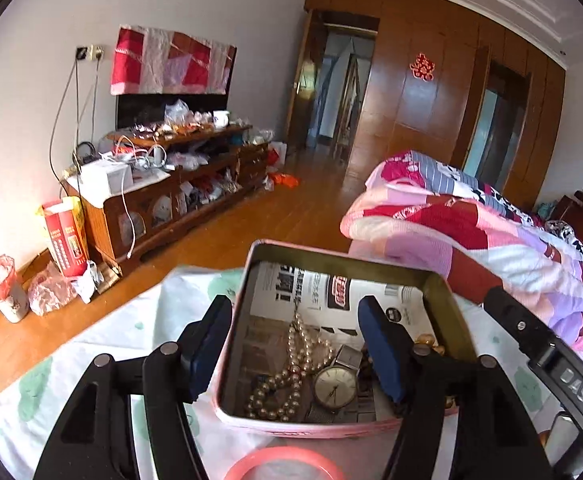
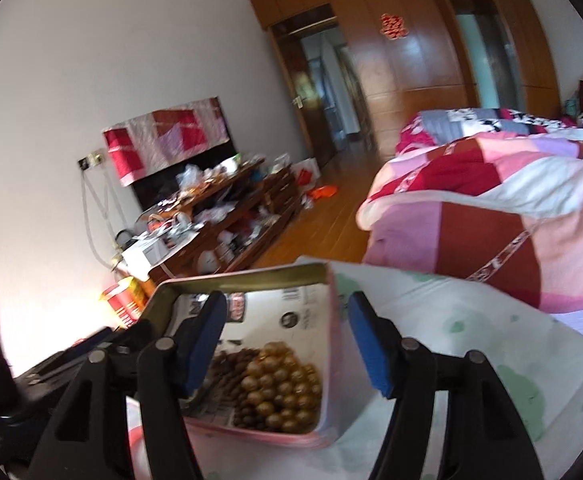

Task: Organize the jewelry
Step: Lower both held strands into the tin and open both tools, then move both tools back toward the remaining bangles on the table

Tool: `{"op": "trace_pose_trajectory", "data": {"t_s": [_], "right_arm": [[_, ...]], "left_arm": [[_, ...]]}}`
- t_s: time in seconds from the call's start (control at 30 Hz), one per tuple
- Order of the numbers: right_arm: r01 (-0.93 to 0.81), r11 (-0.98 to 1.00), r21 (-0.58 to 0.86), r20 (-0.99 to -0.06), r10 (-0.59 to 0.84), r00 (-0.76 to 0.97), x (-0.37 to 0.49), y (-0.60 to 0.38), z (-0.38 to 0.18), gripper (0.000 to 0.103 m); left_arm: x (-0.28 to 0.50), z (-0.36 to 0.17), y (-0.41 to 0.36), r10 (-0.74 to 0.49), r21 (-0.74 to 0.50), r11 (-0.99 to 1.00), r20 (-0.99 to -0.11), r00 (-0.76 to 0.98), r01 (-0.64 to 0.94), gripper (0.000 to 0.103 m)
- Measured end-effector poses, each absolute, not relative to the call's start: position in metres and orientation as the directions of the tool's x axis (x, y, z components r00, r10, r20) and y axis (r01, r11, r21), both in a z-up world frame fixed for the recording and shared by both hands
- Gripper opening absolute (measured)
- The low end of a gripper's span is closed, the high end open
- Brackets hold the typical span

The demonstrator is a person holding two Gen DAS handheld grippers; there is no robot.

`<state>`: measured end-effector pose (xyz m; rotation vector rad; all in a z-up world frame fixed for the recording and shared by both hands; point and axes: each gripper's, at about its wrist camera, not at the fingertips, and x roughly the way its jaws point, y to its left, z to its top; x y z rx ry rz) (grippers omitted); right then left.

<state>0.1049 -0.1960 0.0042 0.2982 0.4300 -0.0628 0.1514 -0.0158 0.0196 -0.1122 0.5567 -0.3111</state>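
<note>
Over the pink rectangular metal tin [image 1: 251, 312] of pearl beads [image 1: 291, 380], your left gripper [image 1: 297, 344] and right gripper [image 2: 287, 340] both spread wide, holding nothing.

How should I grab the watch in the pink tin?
The wristwatch lies flat, face up, on the tin's floor beside the pearl necklace. Probably best to come straight down from above and pinch the round case across its edges, keeping clear of the beads. The left gripper already hangs open over the tin.
</note>
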Motion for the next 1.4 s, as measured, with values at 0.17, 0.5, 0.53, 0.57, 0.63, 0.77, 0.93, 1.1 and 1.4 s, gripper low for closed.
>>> {"op": "trace_pose_trajectory", "data": {"t_s": [0.17, 0.5, 0.53, 0.57, 0.63, 0.77, 0.93, 1.1, 1.4], "right_arm": [[0.190, 0.932, 0.308, -0.447, -0.035, 0.894, 0.104, -0.211, 0.002, 0.066], [0.228, 0.929, 0.292, -0.537, -0.038, 0.843, 0.068, -0.213, -0.009, 0.066], [0.226, 0.929, 0.293, -0.541, -0.035, 0.841, 0.065, -0.213, -0.010, 0.066], [0.224, 0.929, 0.293, -0.545, -0.030, 0.838, 0.058, -0.213, -0.012, 0.066], [0.224, 0.930, 0.290, -0.554, -0.027, 0.832, 0.050, -0.212, -0.014, 0.066], [0.211, 0.933, 0.290, -0.568, -0.009, 0.823, 0.031, -0.208, -0.017, 0.066], [0.184, 0.945, 0.270, -0.573, 0.004, 0.820, 0.014, -0.196, -0.018, 0.066], [0.157, 0.954, 0.257, -0.589, 0.026, 0.808, 0.003, -0.188, -0.024, 0.066], [0.122, 0.954, 0.275, -0.595, 0.069, 0.801, -0.015, -0.181, -0.023, 0.066]], "left_arm": [[0.140, 0.021, -0.009, -0.327, -0.216, 0.944, -0.513, 0.794, 0.250, 0.066], [0.093, 0.013, 0.010, -0.314, -0.223, 0.948, -0.550, 0.774, 0.226, 0.066], [0.086, 0.011, 0.013, -0.314, -0.224, 0.948, -0.554, 0.771, 0.226, 0.066], [0.082, 0.009, 0.013, -0.313, -0.222, 0.949, -0.558, 0.768, 0.225, 0.066], [0.073, 0.007, 0.015, -0.312, -0.217, 0.949, -0.566, 0.763, 0.227, 0.066], [0.054, 0.003, 0.026, -0.320, -0.227, 0.947, -0.574, 0.754, 0.229, 0.066], [0.034, -0.007, 0.036, -0.321, -0.234, 0.946, -0.605, 0.729, 0.222, 0.066], [0.016, -0.015, 0.046, -0.320, -0.235, 0.947, -0.635, 0.703, 0.219, 0.066], [-0.004, -0.016, 0.047, -0.322, -0.215, 0.947, -0.648, 0.690, 0.241, 0.066]]}}
